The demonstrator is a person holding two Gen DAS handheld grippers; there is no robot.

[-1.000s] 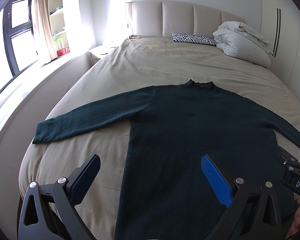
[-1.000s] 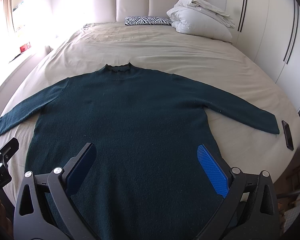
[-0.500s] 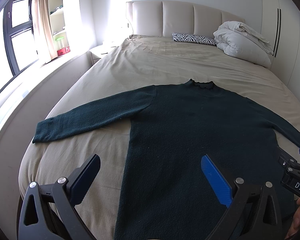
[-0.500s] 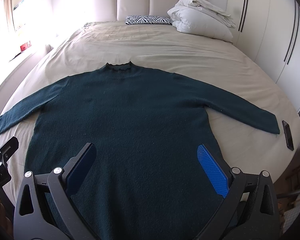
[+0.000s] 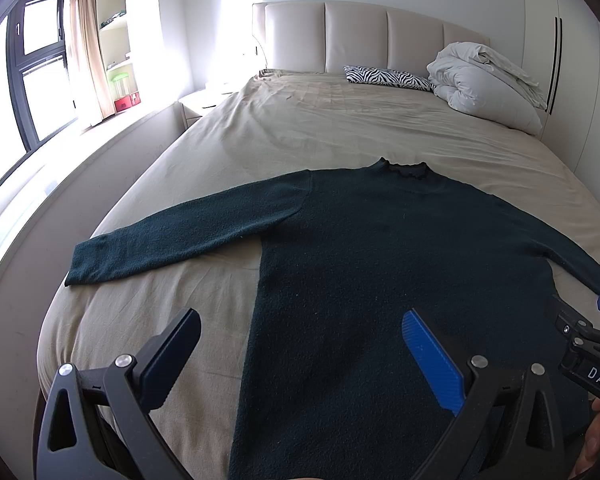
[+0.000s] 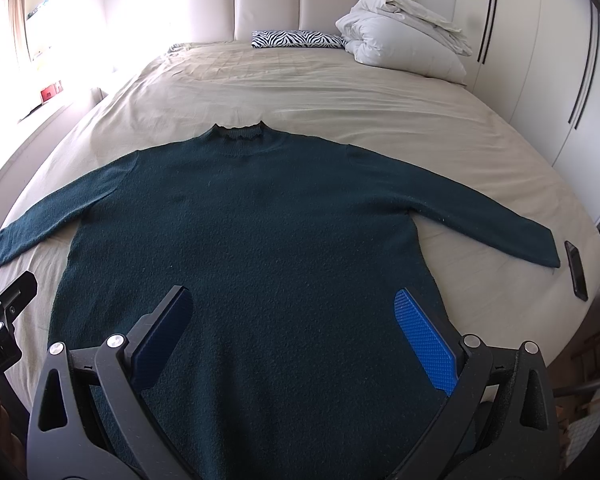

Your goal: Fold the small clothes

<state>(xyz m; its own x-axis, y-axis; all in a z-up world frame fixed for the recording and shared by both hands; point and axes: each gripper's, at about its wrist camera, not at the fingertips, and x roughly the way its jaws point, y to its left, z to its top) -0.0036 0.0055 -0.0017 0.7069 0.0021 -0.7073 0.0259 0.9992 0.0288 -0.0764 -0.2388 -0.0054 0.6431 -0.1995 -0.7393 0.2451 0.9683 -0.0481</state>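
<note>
Sweater (image 6: 260,240) spread flat, front of bed (image 6: 340,92), collar toward headboard.
Left sleeve (image 5: 180,236) stretched toward bed's left edge, nearer left gripper (image 5: 300,360), spread wide and empty above left hem side; body's long axis running straight ahead from both grippers; right gripper (image 6: 292,332) likewise spread and empty over lower torso; right sleeve (image 6: 480,216) reaching toward right edge, cuff just beside phone (image 6: 577,270). Likely first fold: sleeves inward.

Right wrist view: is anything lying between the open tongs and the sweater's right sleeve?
Nothing visible does. The dark green knit sweater lies flat on the beige bed sheet; a black phone sits just beyond the right cuff, apart from it.
</note>
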